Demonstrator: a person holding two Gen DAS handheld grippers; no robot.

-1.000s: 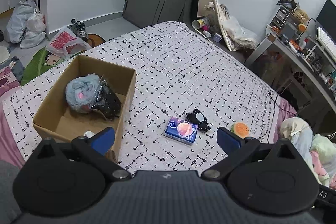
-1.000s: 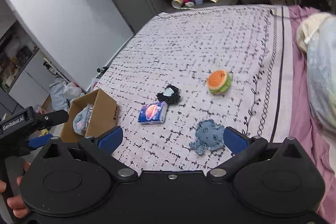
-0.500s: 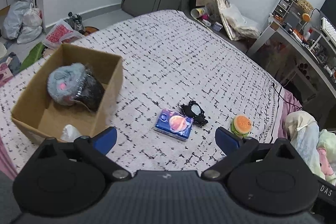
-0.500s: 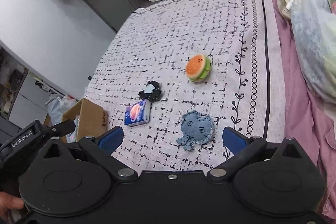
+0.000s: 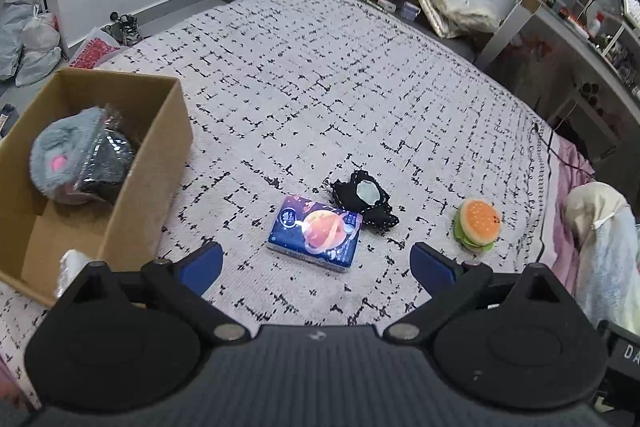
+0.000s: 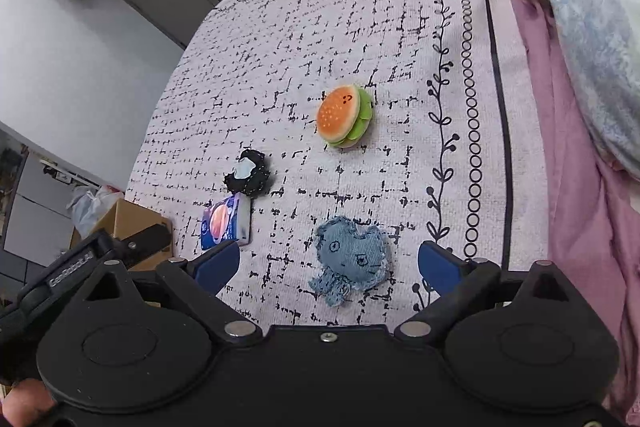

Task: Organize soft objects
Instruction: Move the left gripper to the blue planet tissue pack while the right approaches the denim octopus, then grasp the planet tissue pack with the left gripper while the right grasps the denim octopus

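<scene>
Hovering above the bed [image 5: 320, 75], the left hand-held gripper [image 5: 316, 263] has its two blue fingers spread wide and holds nothing; between the fingertips, a little farther on the patterned bedspread, lies a blue tissue pack [image 5: 315, 234] with an orange planet printed on it. Touching the far corner of this pack is a small black lace piece [image 5: 366, 197] with a pale patch in the middle. To the right of them, apart from both, sits a plush hamburger [image 5: 477, 223] with an orange bun and green lettuce. On the left side of the bed stands an open cardboard box [image 5: 160, 163]; inside it I see a grey fluffy toy [image 5: 60, 155] with a pink spot, and a dark item in shiny plastic wrap [image 5: 106, 159] leaning against it. The right hand-held gripper [image 6: 329, 267] is also wide open and empty, and a blue denim octopus toy [image 6: 352, 259] lies flat on the bedspread just between its fingers, not touched by them. In the right wrist view the hamburger is beyond the octopus, and the lace piece and the tissue pack are to the left, near the box. A pink sheet [image 6: 568, 187] and a pale blue pillow [image 6: 592, 27] are at the right edge of the bed.
</scene>
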